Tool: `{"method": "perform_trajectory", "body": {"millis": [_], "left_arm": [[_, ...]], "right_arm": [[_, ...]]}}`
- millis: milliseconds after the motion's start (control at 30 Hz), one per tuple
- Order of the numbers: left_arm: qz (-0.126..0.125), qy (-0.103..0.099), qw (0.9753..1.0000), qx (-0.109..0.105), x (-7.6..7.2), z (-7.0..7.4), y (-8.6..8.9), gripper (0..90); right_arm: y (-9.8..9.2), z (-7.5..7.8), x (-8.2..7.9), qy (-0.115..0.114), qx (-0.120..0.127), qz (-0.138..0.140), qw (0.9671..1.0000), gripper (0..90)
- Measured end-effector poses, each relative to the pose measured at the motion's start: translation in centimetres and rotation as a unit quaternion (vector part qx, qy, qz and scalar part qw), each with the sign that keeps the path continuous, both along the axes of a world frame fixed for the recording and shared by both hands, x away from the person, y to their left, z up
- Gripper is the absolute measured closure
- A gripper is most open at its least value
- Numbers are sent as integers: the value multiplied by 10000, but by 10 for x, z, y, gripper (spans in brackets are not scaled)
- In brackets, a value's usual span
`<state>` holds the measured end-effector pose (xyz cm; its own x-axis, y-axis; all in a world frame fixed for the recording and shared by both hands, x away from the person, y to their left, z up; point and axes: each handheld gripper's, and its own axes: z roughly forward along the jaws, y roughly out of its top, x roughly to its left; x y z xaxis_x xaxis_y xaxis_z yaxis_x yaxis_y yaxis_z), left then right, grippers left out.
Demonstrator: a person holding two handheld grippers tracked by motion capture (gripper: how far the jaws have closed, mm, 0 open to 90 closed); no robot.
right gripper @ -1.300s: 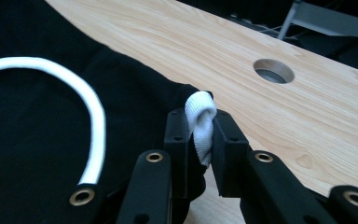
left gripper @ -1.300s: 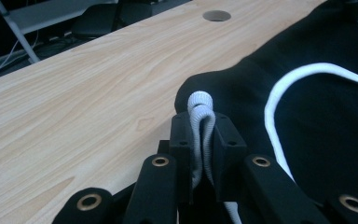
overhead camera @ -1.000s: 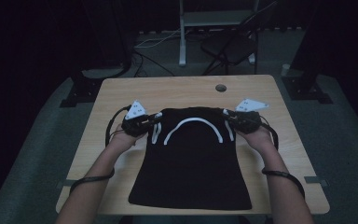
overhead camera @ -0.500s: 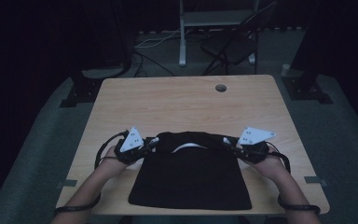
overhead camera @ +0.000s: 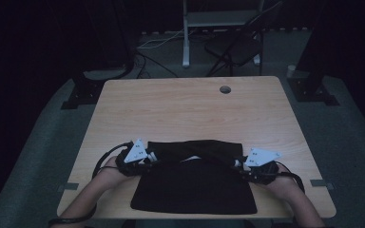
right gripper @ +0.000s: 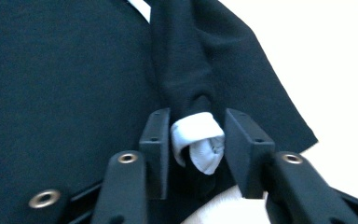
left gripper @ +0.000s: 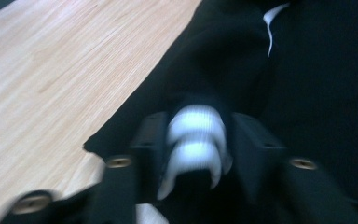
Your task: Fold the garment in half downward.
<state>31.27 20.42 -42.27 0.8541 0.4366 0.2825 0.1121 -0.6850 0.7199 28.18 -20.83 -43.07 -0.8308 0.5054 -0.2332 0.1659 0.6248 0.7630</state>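
A black garment with white trim (overhead camera: 195,185) lies on the near half of the wooden table (overhead camera: 190,114), its top part folded back toward me in a band (overhead camera: 195,149). My left gripper (overhead camera: 145,159) is shut on the garment's left shoulder, with a white cuff (left gripper: 196,135) bunched between its jaws. My right gripper (overhead camera: 247,166) is shut on the right shoulder, and a roll of white trim (right gripper: 198,140) is pinched between its jaws. Both hands rest at the fold's two ends.
The far half of the table is bare wood, with a round cable hole (overhead camera: 225,89) near the back edge. Beyond the table stand a dark chair (overhead camera: 233,47) and a white post (overhead camera: 186,33) on a grey floor.
Both grippers have pulled the garment's top edge toward me, from the middle of the table to the near half. The top part now lies folded over the lower part.
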Motion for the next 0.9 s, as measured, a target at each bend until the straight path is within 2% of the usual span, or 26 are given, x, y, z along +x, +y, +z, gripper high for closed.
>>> {"method": "perform_trajectory", "body": {"millis": [67, 233, 367, 433, 500, 533, 600, 700, 767, 800, 867, 900], "left_arm": [[-86, -68, 9999, 107, -5, 2, -2, 458], [-106, -106, 9995, 261, -8, 3, -7, 411], [-142, -95, 9997, 186, -10, 3, -7, 411], [-59, -63, 9999, 133, -10, 4, -5, 411], [-4, -35, 10000, 91, -8, 3, -5, 404], [48, -58, 9999, 140, -8, 2, -5, 404], [70, -12, 10000, 64, -8, 0, -4, 401], [79, -56, 9999, -41, -11, 1, -3, 401], [3, -63, 9998, -188, -14, 2, -1, 405], [-21, -45, 9998, -187, -14, 1, -1, 422], [-117, -143, 9998, -124, -17, 1, -2, 462], [-266, -158, 9994, -128, -18, 2, -1, 504]], "right_arm": [[-1, 1, -7, -143, -125, 27, 9998, 596], [2, -1, -11, -228, -353, 55, 9991, 583], [8, -4, -12, -289, -490, 105, 9983, 560], [10, -4, -11, -349, -559, 71, 9978, 542], [9, -3, -12, -337, -444, 45, 9984, 539], [9, -3, -12, -344, -485, 63, 9982, 538], [9, -5, -12, -358, -556, 56, 9978, 535], [9, -6, -13, -331, -628, 117, 9974, 595], [9, -6, -16, -364, -613, 187, 9973, 693], [10, -6, -18, -326, -587, 190, 9976, 733], [11, -5, -19, -298, -617, 248, 9973, 789], [11, -5, -20, -239, -595, 270, 9976, 800]]}}
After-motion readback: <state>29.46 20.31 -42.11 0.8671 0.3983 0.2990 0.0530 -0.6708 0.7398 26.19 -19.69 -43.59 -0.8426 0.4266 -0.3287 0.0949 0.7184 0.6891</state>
